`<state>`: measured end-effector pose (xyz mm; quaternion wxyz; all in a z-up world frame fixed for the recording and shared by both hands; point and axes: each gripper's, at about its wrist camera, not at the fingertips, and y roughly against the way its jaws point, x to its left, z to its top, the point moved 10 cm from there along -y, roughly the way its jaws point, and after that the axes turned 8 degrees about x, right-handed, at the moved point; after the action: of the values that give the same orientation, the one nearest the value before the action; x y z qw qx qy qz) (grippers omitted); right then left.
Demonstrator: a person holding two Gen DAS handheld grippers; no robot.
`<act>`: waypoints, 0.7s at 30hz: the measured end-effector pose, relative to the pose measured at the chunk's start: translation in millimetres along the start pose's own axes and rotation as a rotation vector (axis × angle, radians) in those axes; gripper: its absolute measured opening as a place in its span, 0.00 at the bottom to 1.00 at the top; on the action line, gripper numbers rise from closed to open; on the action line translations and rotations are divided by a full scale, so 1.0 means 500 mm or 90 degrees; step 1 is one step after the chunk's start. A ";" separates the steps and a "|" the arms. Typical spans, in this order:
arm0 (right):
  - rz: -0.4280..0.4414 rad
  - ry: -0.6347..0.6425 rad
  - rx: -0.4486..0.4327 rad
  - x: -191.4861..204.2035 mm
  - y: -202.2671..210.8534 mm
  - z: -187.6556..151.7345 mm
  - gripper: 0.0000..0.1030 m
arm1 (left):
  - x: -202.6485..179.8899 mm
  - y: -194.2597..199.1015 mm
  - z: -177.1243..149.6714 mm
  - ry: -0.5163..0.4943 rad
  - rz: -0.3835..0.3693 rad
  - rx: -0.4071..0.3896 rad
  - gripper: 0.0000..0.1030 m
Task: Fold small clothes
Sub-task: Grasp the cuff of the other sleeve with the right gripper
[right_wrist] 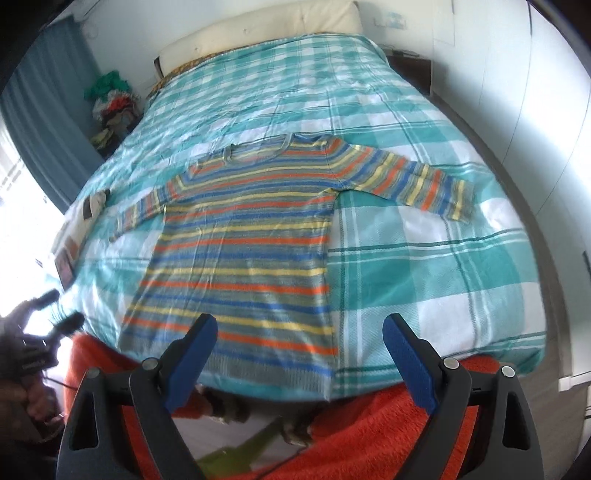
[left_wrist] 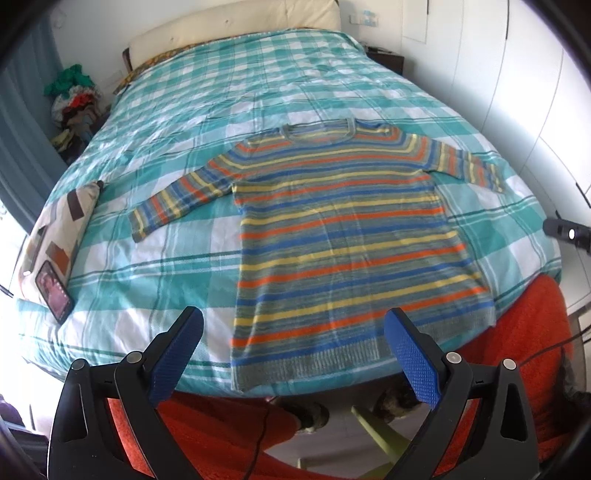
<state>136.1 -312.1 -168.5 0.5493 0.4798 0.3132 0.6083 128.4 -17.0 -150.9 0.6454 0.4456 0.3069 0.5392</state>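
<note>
1. Left wrist view: left gripper jaws wide, nothing between them, hanging over the hem of the sweater.
2. Right gripper jaws wide too, holding nothing, above the hem's other corner.
3. Sweater lies flat on the checked bed; pillow and phone sit at the bed's edge, clothes pile beyond.
4. Neck points to the headboard, hem towards the grippers, sleeves spread sideways.

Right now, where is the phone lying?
In the left wrist view, the phone lies at the bed's left edge, on the patterned pillow, left of the striped sweater.
</note>
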 end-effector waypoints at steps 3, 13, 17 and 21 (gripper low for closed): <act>0.018 -0.028 -0.046 -0.056 -0.005 0.059 0.88 | 0.001 -0.008 0.007 0.004 0.001 0.007 0.96; -0.016 -0.262 -0.096 -0.527 -0.149 0.268 0.63 | 0.011 -0.037 -0.019 0.011 0.019 0.037 0.96; 0.044 -0.384 -0.061 -0.612 -0.237 0.277 0.59 | 0.024 -0.046 -0.037 0.022 0.028 0.055 0.96; 0.035 -0.421 -0.031 -0.645 -0.302 0.275 0.50 | 0.044 -0.061 -0.051 0.034 0.048 0.075 0.96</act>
<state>298.7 -614.5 -335.6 0.6158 0.6462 0.0902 0.4416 123.9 9.8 -187.4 0.5888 0.4799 0.3383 0.5555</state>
